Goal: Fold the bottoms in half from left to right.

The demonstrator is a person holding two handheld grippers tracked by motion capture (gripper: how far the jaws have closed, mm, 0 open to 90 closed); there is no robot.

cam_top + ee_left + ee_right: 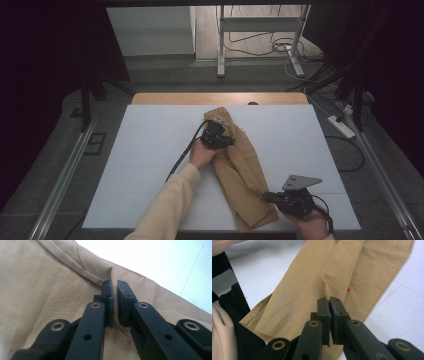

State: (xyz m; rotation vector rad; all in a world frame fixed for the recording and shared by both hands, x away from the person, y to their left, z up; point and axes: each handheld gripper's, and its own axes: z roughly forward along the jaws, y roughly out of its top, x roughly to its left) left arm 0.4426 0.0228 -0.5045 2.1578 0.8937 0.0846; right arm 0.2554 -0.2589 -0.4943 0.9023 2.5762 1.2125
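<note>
Both jaws pinch the tan trousers point(240, 165): left gripper point(216, 135) near the waistband, right gripper point(272, 196) near the hem. I judge folding barely begun.

Tan trousers point(243, 172) on white table point(150, 145), two hand-held grippers gripping

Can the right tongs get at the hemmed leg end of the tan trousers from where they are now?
Probably yes. The right tongs are shut on a fold of the tan trousers, and the hemmed leg end lies flat close by with nothing on it. They would have to let go of the fold first.
</note>
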